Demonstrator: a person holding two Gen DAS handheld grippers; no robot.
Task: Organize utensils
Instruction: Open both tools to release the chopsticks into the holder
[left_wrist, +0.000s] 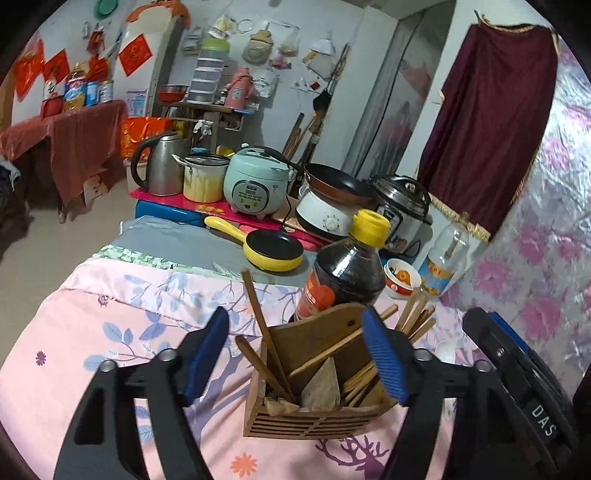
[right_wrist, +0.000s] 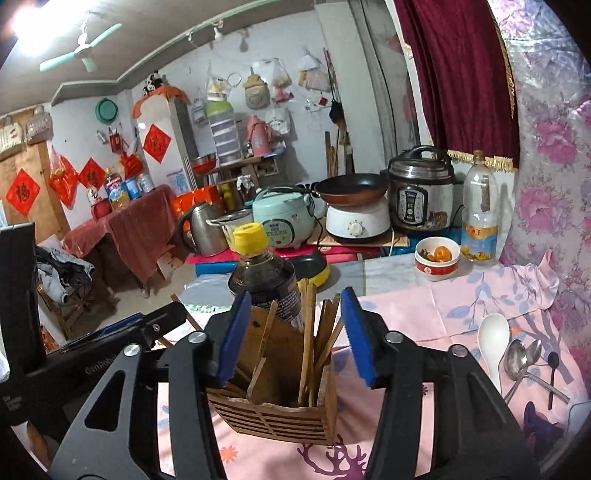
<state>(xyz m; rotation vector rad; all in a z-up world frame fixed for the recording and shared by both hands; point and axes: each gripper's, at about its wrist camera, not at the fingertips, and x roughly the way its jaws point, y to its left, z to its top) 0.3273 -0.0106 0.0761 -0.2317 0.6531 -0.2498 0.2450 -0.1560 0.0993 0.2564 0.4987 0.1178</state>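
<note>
- Left hand-held gripper (left_wrist: 295, 354) open, straddling wooden holder (left_wrist: 314, 413) of chopsticks (left_wrist: 269, 347).
- Right hand-held gripper (right_wrist: 291, 339) open around it too.
- Spoons (right_wrist: 517, 358) lying loose, right, likely awaiting sorting.

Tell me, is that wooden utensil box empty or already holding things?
Holding things. The wooden holder stands upright with many chopsticks sticking out of its top.
</note>
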